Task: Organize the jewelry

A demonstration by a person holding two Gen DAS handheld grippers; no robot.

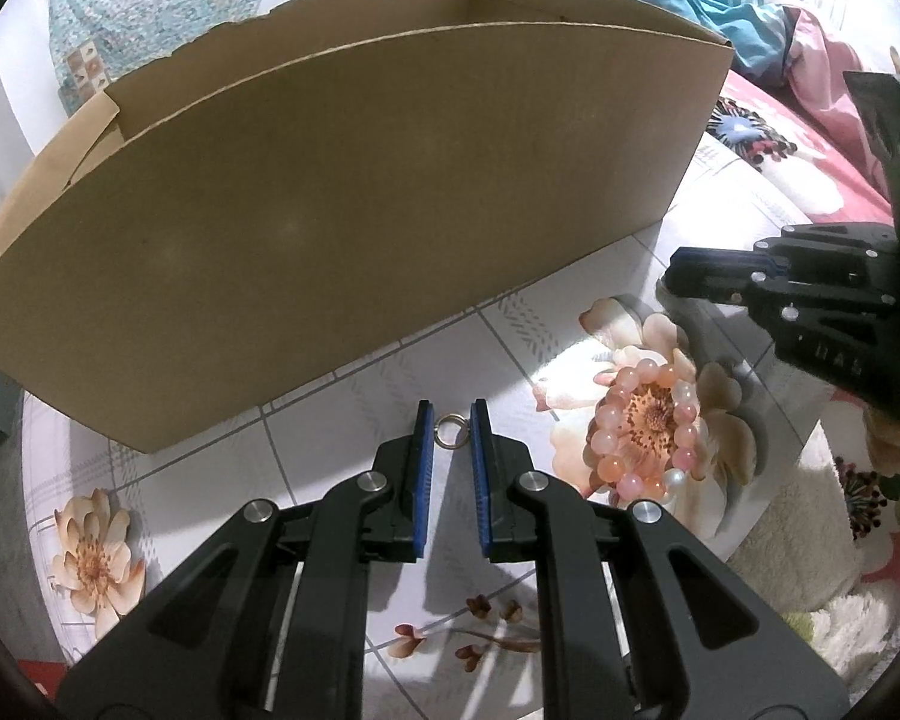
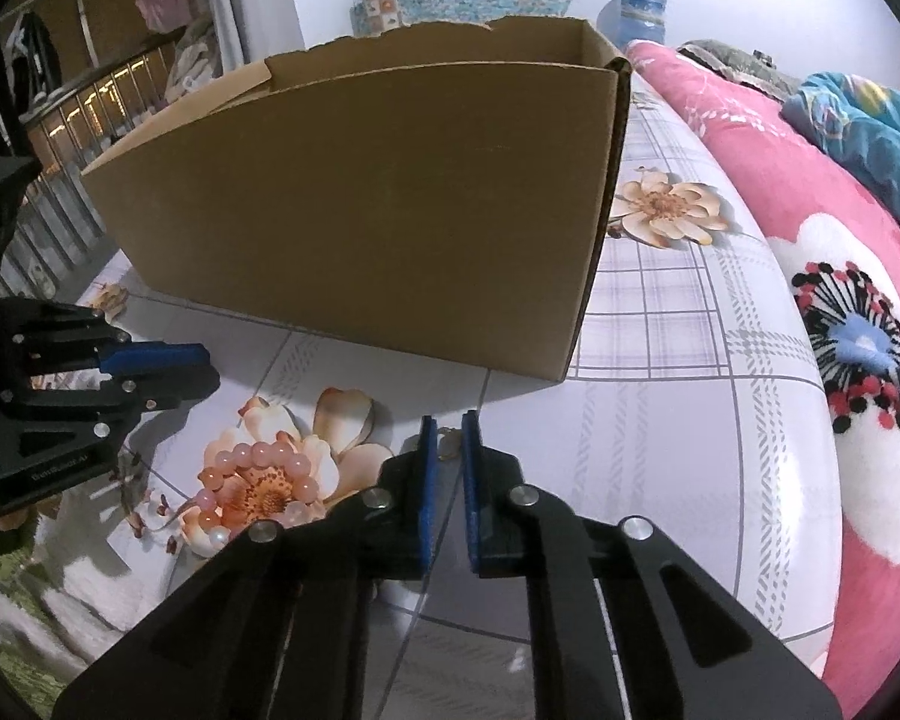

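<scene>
A small silver ring lies on the flowered sheet between the blue-padded fingertips of my left gripper, whose jaws stand narrowly apart around it. A pink bead bracelet lies just right of it, also in the right wrist view. My right gripper has its jaws narrowly apart around a small pale gold piece on the sheet; whether the pads touch it I cannot tell. A brown cardboard box stands open-topped behind both grippers.
The box blocks the way forward. A pink flowered blanket and blue clothes lie to the right. The left gripper shows in the right wrist view and the right gripper in the left one.
</scene>
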